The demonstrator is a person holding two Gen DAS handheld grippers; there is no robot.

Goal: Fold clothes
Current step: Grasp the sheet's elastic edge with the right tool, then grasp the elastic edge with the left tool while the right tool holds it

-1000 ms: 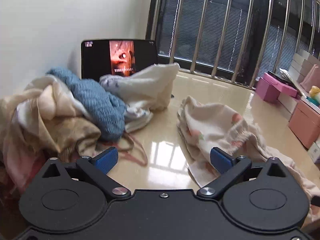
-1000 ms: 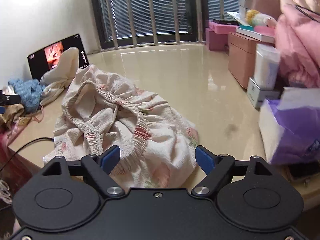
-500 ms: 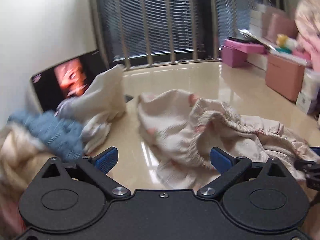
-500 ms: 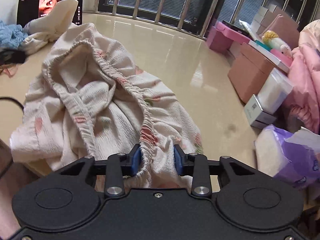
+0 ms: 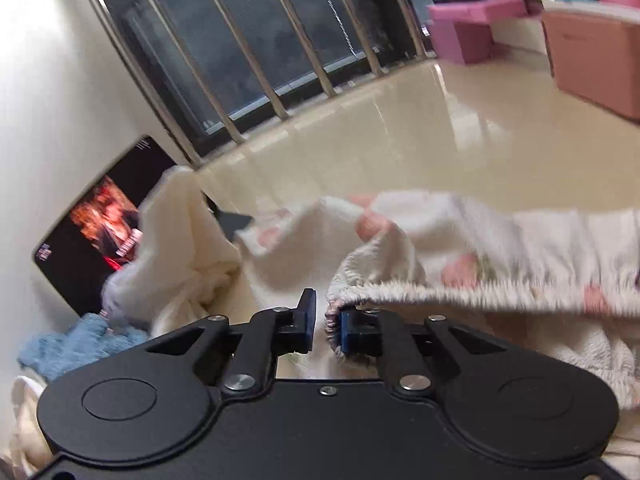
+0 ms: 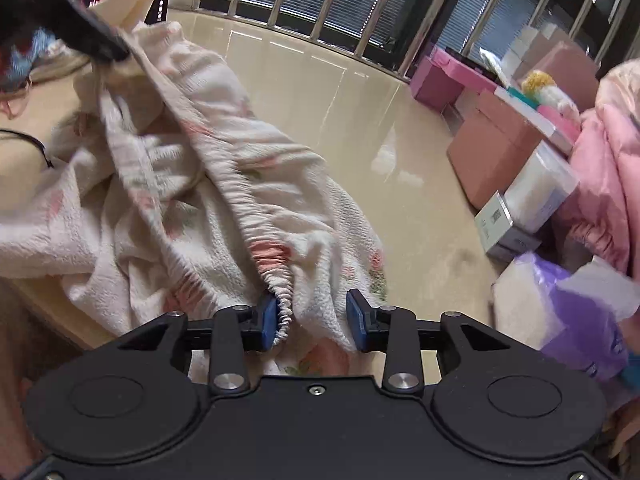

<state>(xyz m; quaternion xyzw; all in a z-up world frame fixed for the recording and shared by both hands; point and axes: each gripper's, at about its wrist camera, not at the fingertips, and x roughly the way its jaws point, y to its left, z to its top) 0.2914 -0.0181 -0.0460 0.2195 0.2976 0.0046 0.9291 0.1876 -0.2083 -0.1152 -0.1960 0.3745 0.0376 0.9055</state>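
Observation:
A cream garment with pink flowers and an elastic waistband [image 6: 224, 184] lies bunched on the glossy beige tabletop [image 6: 320, 80]. My left gripper [image 5: 325, 326] has its jaws nearly closed, with one end of the waistband [image 5: 460, 292] against the right finger. It shows in the right wrist view [image 6: 92, 40] lifting that end at the upper left. My right gripper [image 6: 312, 318] has the other end of the waistband between its half-open jaws, touching only the left pad [image 6: 269, 322].
A pile of other clothes, cream [image 5: 180, 248] and blue [image 5: 76, 346], lies at the left by a lit tablet [image 5: 92, 232]. Pink boxes [image 6: 500, 152] and a purple-wrapped tissue pack [image 6: 568, 312] stand at the right. Window bars [image 5: 280, 40] run behind.
My left gripper went from wide open to nearly closed on the waistband's left end and lifted it. My right gripper, closed on the waistband half a second ago, has opened partway.

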